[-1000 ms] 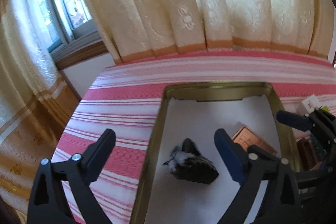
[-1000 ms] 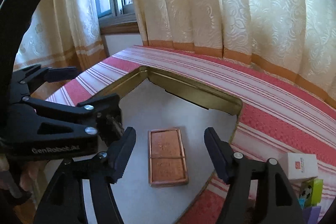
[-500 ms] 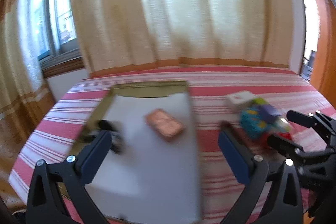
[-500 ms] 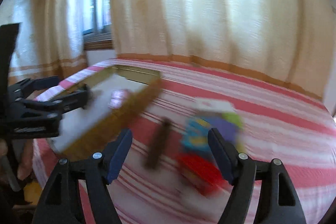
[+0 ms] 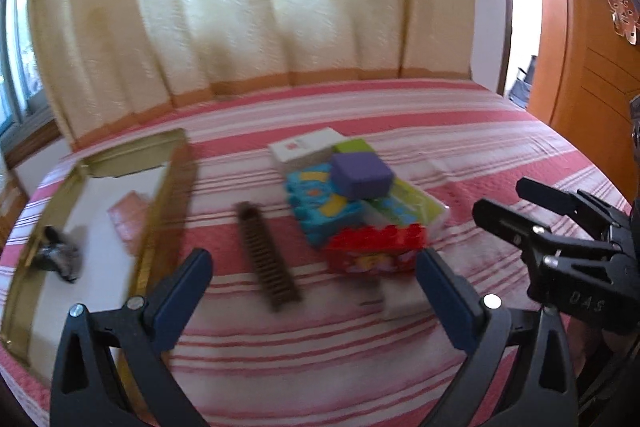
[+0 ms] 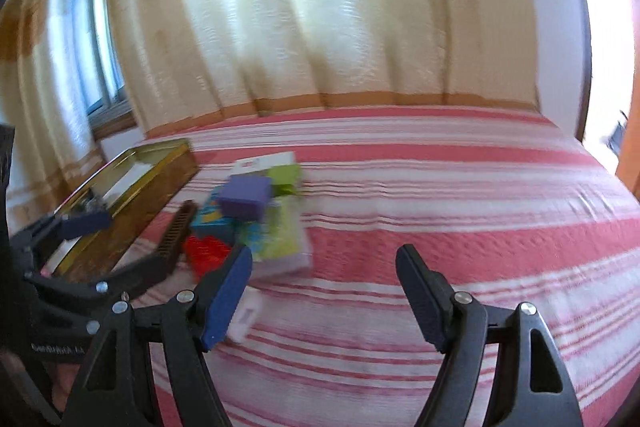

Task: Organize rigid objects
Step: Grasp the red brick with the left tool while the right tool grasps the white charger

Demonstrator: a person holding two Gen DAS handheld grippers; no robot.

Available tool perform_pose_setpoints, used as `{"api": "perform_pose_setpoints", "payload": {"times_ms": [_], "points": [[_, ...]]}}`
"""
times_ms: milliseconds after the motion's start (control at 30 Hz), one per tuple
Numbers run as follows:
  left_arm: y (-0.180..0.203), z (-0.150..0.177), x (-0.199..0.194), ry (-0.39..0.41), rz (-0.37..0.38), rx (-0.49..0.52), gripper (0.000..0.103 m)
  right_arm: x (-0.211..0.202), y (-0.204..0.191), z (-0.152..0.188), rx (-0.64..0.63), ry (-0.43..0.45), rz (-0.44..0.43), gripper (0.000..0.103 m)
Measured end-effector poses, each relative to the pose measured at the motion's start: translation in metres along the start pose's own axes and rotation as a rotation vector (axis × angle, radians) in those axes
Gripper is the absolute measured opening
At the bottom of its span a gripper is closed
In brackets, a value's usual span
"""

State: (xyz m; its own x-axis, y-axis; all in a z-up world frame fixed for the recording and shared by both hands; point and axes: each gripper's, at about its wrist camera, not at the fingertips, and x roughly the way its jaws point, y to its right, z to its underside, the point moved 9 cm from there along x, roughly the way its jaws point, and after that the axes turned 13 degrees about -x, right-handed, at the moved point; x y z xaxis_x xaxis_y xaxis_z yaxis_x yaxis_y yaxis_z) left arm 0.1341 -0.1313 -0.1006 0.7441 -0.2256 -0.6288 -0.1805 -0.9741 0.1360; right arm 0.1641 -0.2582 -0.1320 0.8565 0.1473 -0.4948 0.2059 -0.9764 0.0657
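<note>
A pile of rigid boxes lies on the striped bedspread: a purple cube (image 5: pixel 360 175) on top, a white box (image 5: pixel 304 147) behind, a blue patterned box (image 5: pixel 316 207), a red studded block (image 5: pixel 376 243) in front. A brown ridged bar (image 5: pixel 266 255) lies to their left. My left gripper (image 5: pixel 310 267) is open and empty, hovering just short of the red block. My right gripper (image 6: pixel 326 259) is open and empty over bare bedspread, right of the purple cube (image 6: pixel 246 199) and red block (image 6: pixel 206 253). Each gripper shows in the other's view: the right one (image 5: pixel 508 211), the left one (image 6: pixel 136 241).
A gold tin tray (image 5: pixel 172 187) sits at the left, lined white, holding a dark lump (image 5: pixel 56 255) and a copper-coloured card (image 5: pixel 130 223). A small white piece (image 5: pixel 400 299) lies in front of the pile. Curtains hang behind the bed; an orange door (image 5: pixel 580 67) stands at the right.
Both grippers have swung right, from over the tin tray to the pile of boxes. The dark lump and copper card stay in the tray, now at the left.
</note>
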Motion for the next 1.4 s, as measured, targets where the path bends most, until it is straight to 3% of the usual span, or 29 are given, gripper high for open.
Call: {"api": "perform_pose_setpoints", "payload": {"times_ms": [167, 267, 333, 400, 667, 900, 1033, 1400], "points": [[0.02, 0.003, 0.026, -0.091, 0.047, 0.009, 0.103, -0.004, 0.017, -0.001, 0.044, 0.021, 0.04, 0.076], [0.02, 0.005, 0.038, -0.124, 0.038, 0.004, 0.101, -0.004, 0.022, -0.001, 0.071, 0.027, 0.032, 0.076], [0.02, 0.004, 0.039, -0.126, 0.067, -0.016, 0.088, -0.005, 0.021, 0.0, 0.066, 0.027, 0.034, 0.076], [0.02, 0.006, 0.038, -0.134, 0.099, -0.027, 0.066, -0.004, 0.017, 0.0, 0.048, 0.023, 0.033, 0.077], [-0.001, -0.001, 0.01, -0.028, 0.104, -0.054, 0.066, 0.002, 0.003, 0.001, -0.014, -0.008, 0.021, 0.076], [-0.045, -0.009, -0.015, 0.119, -0.023, -0.104, 0.066, 0.007, -0.044, -0.001, -0.12, -0.025, -0.117, 0.076], [-0.054, -0.01, -0.017, 0.144, -0.053, -0.116, 0.066, 0.016, -0.068, 0.003, -0.19, -0.084, -0.167, 0.076], [-0.058, -0.009, -0.017, 0.161, -0.07, -0.119, 0.066, 0.04, -0.087, 0.01, -0.181, -0.201, -0.221, 0.076]]}}
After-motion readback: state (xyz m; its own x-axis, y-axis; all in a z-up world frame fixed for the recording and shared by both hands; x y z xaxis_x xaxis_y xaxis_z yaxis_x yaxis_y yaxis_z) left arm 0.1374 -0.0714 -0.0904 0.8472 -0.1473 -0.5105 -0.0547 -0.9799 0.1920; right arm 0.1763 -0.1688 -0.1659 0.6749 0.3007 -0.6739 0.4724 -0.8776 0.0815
